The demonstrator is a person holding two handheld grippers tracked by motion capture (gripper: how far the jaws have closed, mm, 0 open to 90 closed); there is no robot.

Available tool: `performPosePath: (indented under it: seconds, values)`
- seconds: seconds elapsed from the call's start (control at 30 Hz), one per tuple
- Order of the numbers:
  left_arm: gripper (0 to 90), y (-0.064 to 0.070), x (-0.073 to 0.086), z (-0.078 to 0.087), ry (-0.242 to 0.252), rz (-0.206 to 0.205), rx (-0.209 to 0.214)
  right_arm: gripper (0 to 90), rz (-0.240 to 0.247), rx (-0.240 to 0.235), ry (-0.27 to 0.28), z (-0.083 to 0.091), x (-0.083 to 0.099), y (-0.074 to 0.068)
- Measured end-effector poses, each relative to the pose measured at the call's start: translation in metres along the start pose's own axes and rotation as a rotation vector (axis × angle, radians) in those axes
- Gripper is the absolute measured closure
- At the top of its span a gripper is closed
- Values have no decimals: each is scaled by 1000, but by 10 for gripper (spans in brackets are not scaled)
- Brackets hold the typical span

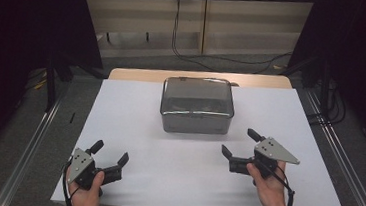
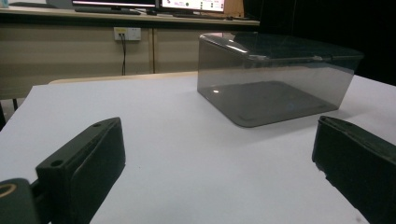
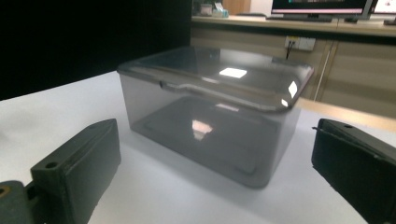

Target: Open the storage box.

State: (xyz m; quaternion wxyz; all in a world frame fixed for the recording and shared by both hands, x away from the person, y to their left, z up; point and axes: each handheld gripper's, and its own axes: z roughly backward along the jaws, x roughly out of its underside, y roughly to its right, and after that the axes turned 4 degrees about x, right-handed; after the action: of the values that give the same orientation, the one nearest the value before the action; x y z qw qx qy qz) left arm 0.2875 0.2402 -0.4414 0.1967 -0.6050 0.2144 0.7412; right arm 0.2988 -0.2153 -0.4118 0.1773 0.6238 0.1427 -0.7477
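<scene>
White table (image 1: 133,129) carries the smoky lidded box (image 1: 197,106) at centre. Left gripper (image 1: 111,158) at 7 o'clock and right gripper (image 1: 237,144) at 4 o'clock stand apart, empty; approach the lid level from both sides.

White table (image 1: 133,129); grey floor (image 1: 29,119); beige wall panels (image 1: 248,18); black curtains (image 1: 23,14).

Left gripper (image 1: 112,153): matte black plastic body with two blocky black jaws, grey three-cornered metal plate on top with small dark screws, black cable trailing near the hand (image 1: 85,191). Right gripper (image 1: 240,143): same black build, larger grey triangular plate with screw dots, black cable looping past the bare, sleeveless hand (image 1: 270,183). Jaw blocks show round screw holes on their top faces.
</scene>
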Motion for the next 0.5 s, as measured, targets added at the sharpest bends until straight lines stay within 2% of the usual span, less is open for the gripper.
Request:
performPosePath:
  seconds: [0.07,0.23,0.37,0.4,0.47,0.5]
  values:
    - [26,0,0,0,1,2,3,8,3,-10,15,-4,-4,-2]
    - [26,0,1,1,3,6,-3,11,19,-23,12,-14,-10,-6]
    - [26,-1,1,1,2,6,-4,23,80,-14,-11,-24,-14,-9]
    - [26,-1,1,1,3,5,-4,26,136,-2,-19,-29,-16,-11]
    - [26,0,1,1,4,5,-1,26,198,7,-38,-32,-17,-14]
    - [26,0,1,1,3,4,-1,26,198,7,-38,-32,-17,-14]
